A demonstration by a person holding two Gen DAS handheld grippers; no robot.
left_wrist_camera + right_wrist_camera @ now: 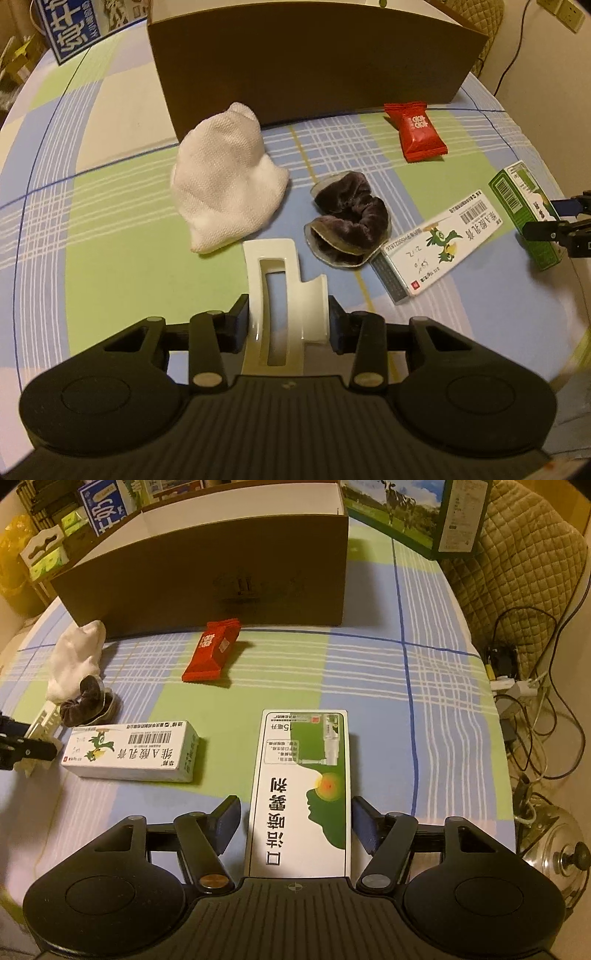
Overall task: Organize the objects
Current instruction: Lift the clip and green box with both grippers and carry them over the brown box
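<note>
A brown cardboard box (306, 62) is being shown well beyond both claws. A green-and-white carton (301, 790) is lying between the right gripper (295, 821)'s parted, untouching jaws. A cream hair clip (282, 299) is being pinched by the narrowed left gripper (288, 323).

Green-and-white cardboard box (300, 790), text upside down: "口洁喷雾剂", also "15毫升". White oblong carton with green bird cartoon (131, 751): "维A酸乳膏", barcode on its side, digits too small to read. Blue-and-white carton at the back (107, 506): "奶" legible only.
</note>
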